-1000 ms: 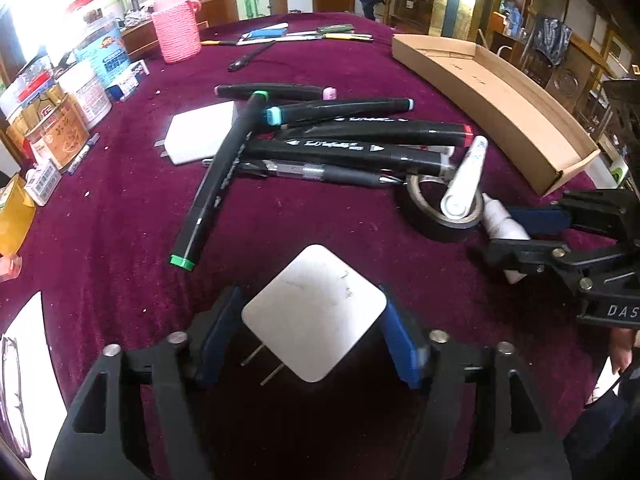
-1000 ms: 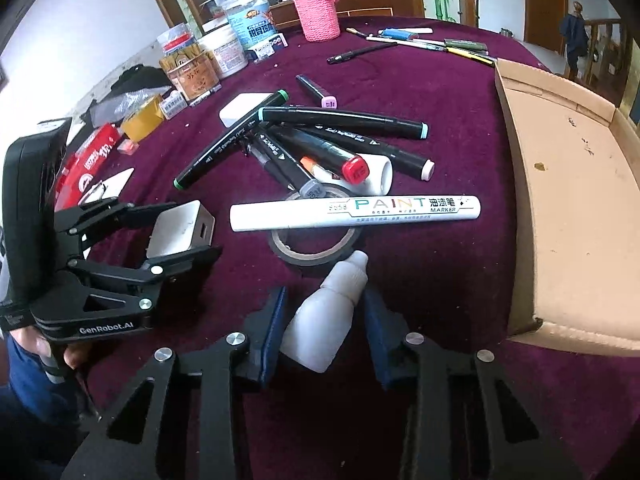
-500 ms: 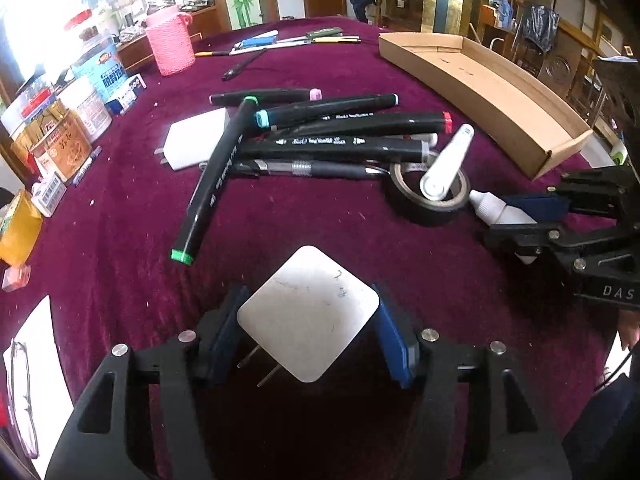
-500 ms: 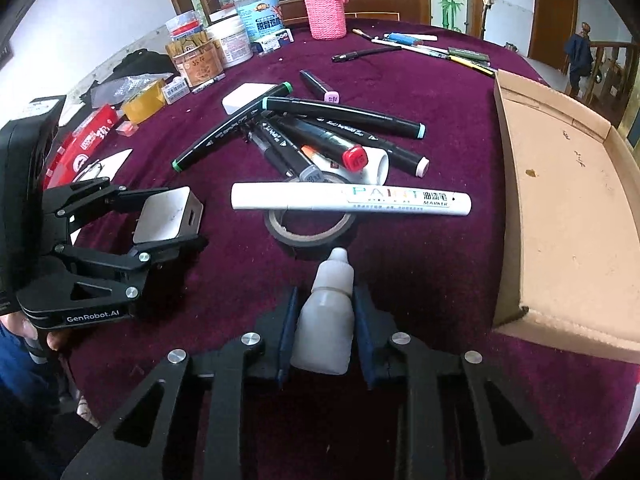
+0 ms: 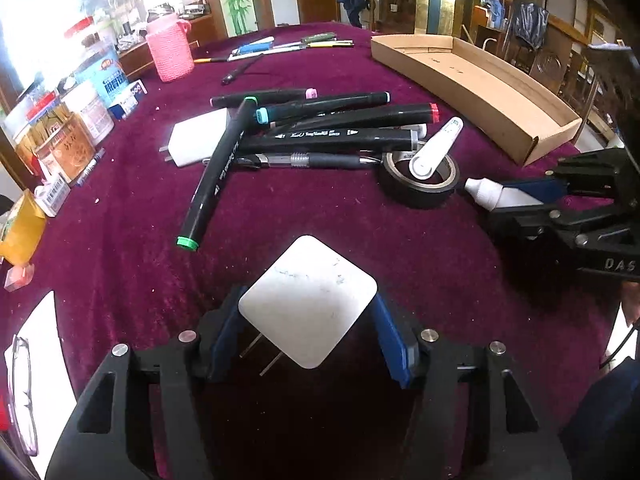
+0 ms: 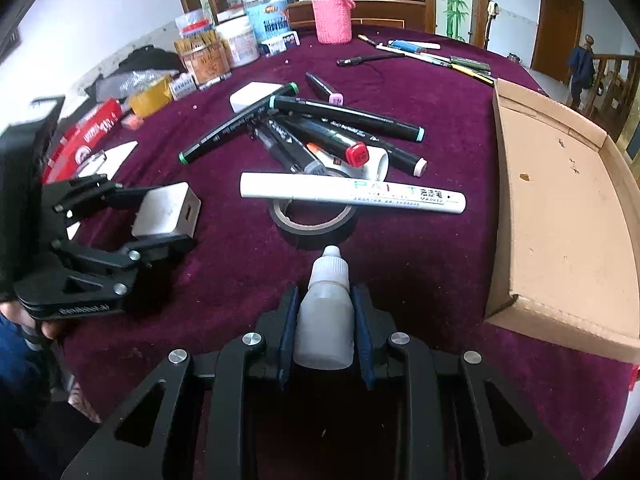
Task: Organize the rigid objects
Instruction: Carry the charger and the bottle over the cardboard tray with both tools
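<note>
- White plastic fills both grips: my left gripper (image 5: pixel 308 320) has its fingers (image 5: pixel 226 324) pinching a square wall charger (image 5: pixel 308 300) by two opposite corners, prongs turned back toward me and low to the left.
- My right gripper (image 6: pixel 325 332) has its fingers (image 6: pixel 289 328) pressed onto the sides of a small dropper bottle (image 6: pixel 326 316), its cap pointing away, toward the tape roll (image 6: pixel 314 216).
- Both pieces hang just over the maroon counter (image 5: pixel 120 240), each gripped across its middle so that, as I judge it, neither can swing on the way over.
- I read the cardboard tray (image 6: pixel 560 216) to the right as the likely destination; its floor looks bare apart from a few specks.
- Still loose in the middle: a heap of black markers (image 5: pixel 320 136) crossing one another, a white paint marker (image 6: pixel 352 194) lying across the tape roll, and a second white charger (image 5: pixel 200 142) partly under the green-capped marker.
- Hard to tell: whether the charger's underside touches the cloth, since its own body hides that.
- The tray's near corner is cut off at the frame edge in the right view, and the jars (image 6: pixel 240 44) at the far edge are too washed out to read.
</note>
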Motion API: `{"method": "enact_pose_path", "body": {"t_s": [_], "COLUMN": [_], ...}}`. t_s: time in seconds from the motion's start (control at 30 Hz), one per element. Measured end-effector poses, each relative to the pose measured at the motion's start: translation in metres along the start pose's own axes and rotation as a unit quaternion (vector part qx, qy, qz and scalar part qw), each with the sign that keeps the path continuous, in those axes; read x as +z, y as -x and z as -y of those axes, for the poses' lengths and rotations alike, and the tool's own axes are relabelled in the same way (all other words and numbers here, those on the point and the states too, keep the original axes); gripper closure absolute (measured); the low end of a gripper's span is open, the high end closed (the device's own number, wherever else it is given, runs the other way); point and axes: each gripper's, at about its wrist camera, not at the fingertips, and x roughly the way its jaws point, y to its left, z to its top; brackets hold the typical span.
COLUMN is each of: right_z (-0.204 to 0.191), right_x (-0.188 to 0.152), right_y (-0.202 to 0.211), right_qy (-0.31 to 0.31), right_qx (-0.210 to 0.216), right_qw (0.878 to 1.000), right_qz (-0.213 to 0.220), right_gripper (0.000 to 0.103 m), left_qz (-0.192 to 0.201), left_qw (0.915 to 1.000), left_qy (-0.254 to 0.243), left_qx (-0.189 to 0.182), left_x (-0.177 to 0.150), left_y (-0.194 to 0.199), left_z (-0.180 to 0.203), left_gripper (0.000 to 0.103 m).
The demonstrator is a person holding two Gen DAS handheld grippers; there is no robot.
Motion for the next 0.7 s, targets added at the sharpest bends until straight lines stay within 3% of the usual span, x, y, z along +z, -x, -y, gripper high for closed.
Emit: {"method": "enact_pose_path", "body": {"t_s": [0.43,0.7], "right_z": [0.014,0.049], "right_x": [0.006,0.021], "right_y": [0.027,0.061], "right_qy": [-0.025,-0.065], "right_qx": [0.015,0.003], "right_qw": [0.999,0.993], "right_qz": [0.044,0.096], "right_gripper": [0.079,0.079], "left_qz": [0.035,0.07], "left_qw": [0.9982,0.9939], "left_qy": [0.02,0.009], "left_qx": [-0.044,-0.084], "left_x": [0.023,0.064], "left_y": [0.021,0.036], "left_z": [0.008,0.036], "left_gripper": [0.043,0.043]}}
